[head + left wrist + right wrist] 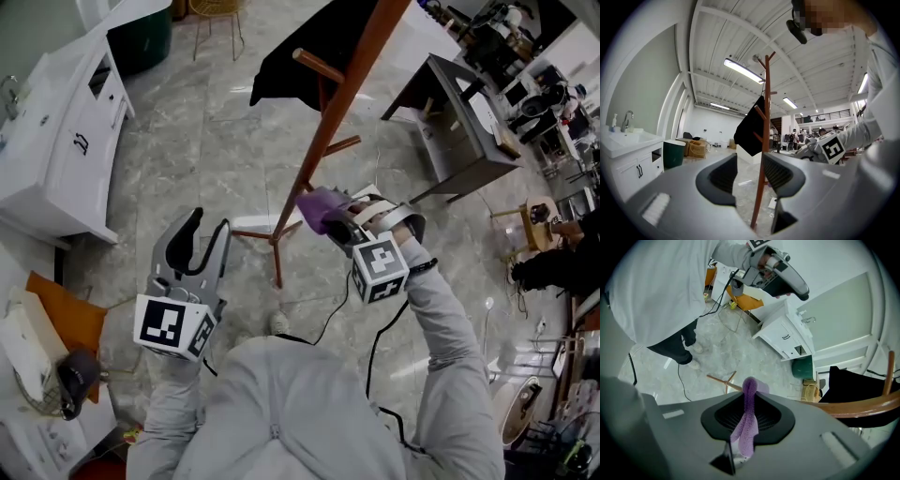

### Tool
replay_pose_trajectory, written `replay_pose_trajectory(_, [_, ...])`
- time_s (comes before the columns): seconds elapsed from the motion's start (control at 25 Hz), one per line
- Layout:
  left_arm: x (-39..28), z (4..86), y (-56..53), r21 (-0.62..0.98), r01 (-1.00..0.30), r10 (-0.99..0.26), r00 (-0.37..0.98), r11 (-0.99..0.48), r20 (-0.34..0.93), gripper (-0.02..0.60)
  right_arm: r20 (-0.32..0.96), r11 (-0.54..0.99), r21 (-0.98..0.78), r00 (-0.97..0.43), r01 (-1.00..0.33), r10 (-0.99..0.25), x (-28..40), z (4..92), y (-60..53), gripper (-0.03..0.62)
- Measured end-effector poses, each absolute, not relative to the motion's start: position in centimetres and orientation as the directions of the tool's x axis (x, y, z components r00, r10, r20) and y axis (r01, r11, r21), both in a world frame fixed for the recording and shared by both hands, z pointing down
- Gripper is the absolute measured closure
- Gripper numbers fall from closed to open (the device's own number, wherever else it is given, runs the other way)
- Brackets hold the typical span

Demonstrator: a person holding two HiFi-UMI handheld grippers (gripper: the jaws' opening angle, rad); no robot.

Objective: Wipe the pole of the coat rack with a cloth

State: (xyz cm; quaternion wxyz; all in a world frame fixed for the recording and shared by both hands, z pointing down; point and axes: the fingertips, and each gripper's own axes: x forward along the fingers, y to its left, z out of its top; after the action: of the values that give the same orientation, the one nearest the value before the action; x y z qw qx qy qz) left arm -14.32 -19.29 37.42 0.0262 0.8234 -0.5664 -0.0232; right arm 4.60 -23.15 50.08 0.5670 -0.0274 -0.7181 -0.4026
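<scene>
The coat rack's brown wooden pole [323, 131] slants up from its legs [272, 239] on the marble floor. My right gripper [330, 217] is shut on a purple cloth [317, 206], which sits right at the lower pole. In the right gripper view the cloth [747, 423] is pinched between the jaws, and the pole [855, 407] runs off to the right. My left gripper [199, 246] hangs open and empty, left of the rack's base. The left gripper view looks through its jaws [750, 176] at the pole [764, 140] beyond.
A black garment [300, 47] hangs from the rack's upper pegs. A white sink cabinet [56, 141] stands at left, a green bin [141, 37] behind it. A grey table [459, 122] stands at right. A black cable [333, 314] trails across the floor.
</scene>
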Motion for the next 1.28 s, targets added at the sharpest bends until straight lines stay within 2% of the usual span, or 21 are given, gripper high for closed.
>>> replay_pose_trajectory(0.4, [-11.1, 37.1, -19.6, 0.058, -0.887, -0.888, 0.459, -0.459, -0.021, 0.403, 0.815, 0.711, 0.575, -0.363, 0.405, -0.453, 7.1, 48.5, -17.8, 0.540])
replay_pose_trajectory(0.76, [-8.3, 36.7, -19.8, 0.046, -0.842, -0.843, 0.538, -0.538, -0.017, 0.403, 0.743, 0.760, 0.634, -0.385, 0.144, -0.547, 10.1, 48.2, -14.7, 0.540])
replay_pose_trajectory(1.0, [-7.5, 36.4, -20.2, 0.044, -0.824, -0.825, 0.565, -0.566, -0.020, 0.403, 0.627, 0.728, 0.675, -0.425, -0.124, -0.653, 10.6, 45.7, -14.2, 0.540])
replay_pose_trajectory(1.28, [-6.9, 35.9, -20.5, 0.041, -0.818, -0.819, 0.574, -0.574, -0.023, 0.403, 0.311, 0.532, 0.667, -0.454, -0.522, -0.835, 12.3, 39.1, -15.4, 0.540])
